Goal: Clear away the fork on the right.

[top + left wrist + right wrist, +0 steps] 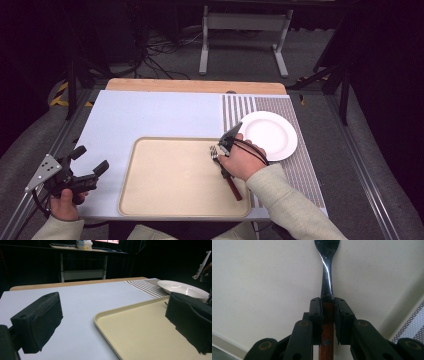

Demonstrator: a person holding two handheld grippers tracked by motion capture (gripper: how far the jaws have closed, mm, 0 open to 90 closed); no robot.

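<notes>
A fork with a brown wooden handle and a metal neck lies on the beige tray near its right side, tines pointing away from me. My right gripper is shut on the fork at the top of the wooden handle; the hand covers it in the high view, where the right gripper sits over the fork's neck. My left gripper hangs open above the table's near left corner, its two black pads wide apart with nothing between them.
A white plate rests on a striped placemat to the right of the tray. The pale blue table top stretches behind the tray. A desk frame and cables stand on the floor beyond.
</notes>
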